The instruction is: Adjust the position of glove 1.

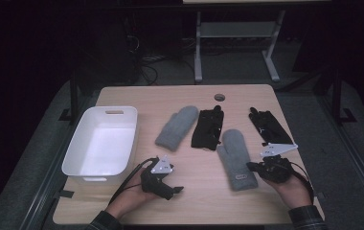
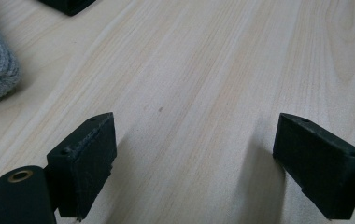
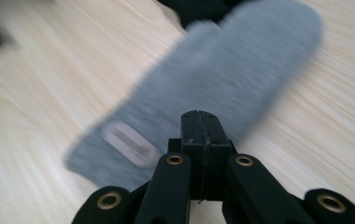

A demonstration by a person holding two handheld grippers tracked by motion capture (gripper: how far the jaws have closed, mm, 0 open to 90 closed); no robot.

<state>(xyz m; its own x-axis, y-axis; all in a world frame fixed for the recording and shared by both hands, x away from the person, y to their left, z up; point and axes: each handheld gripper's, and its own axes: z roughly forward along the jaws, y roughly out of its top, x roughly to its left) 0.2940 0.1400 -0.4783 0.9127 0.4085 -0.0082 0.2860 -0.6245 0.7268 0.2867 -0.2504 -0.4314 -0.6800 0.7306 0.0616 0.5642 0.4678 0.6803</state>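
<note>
The grey mitten [image 1: 237, 160] nearest the right claw [image 1: 253, 166] lies flat toward the front right of the tabletop [image 1: 185, 201], cuff with its small label facing the front edge, thumb and rounded tip pointing toward the far edge. In the right gripper view, that mitten [image 3: 213, 88] sits just ahead of the right claw [image 3: 199, 122], whose jaws are pressed together with nothing between them; judging by that, it looks poised beside the cuff for a pick rather than gripping yet.

The second grey mitten [image 1: 176, 127] lies nearer the middle, and the two black gloves [image 1: 208, 129] [image 1: 268, 126] lie one between the mittens and one toward the right edge, so the pairs are interleaved. The white bin [image 1: 102, 143] stands along the left edge, probably as the drop place. The left claw [image 1: 175, 190] rests near the front edge, jaws spread wide over bare wood, holding nothing.
</note>
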